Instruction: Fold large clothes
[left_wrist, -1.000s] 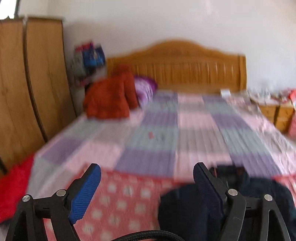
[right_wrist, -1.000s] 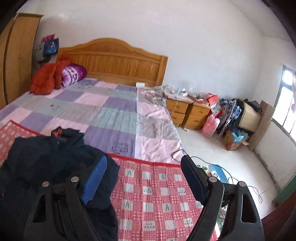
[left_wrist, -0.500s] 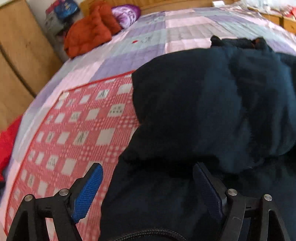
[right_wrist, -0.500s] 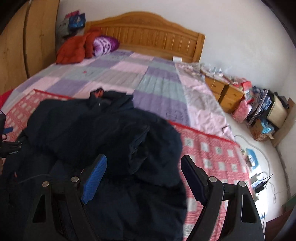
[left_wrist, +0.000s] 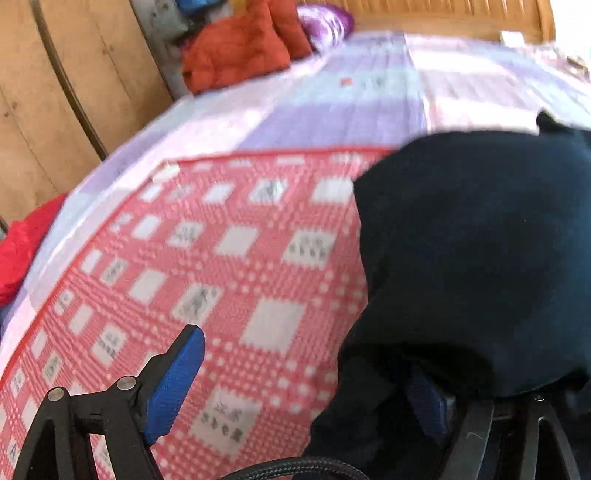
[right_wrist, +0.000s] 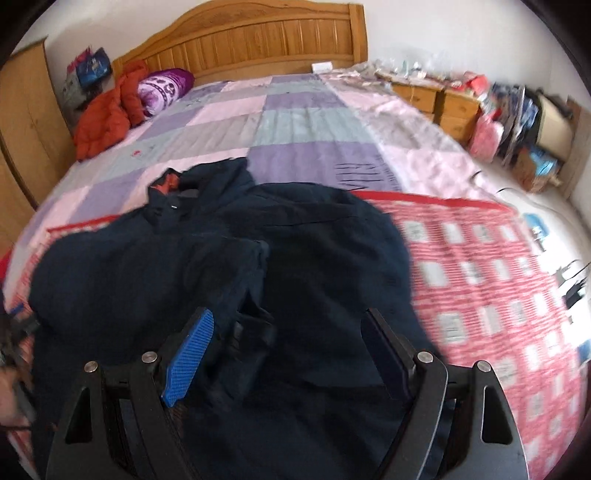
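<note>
Soft daylight fills both views, bright on the white wall far beyond the tongs. The dark jacket between the jaws reads nearly black, its folds lost. Motion blur smears the red checked cloth ahead; fisheye curvature bends the bed's edges, corners vignetted black.

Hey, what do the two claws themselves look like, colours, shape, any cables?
Both are alike: the left claw and the right claw have black frames with triangular cut-outs and round silver bolts. Each has two long flat fingers faced with textured blue pads. A black braided cable curves along the bottom of the left wrist view. No sleeve can be made out.
</note>
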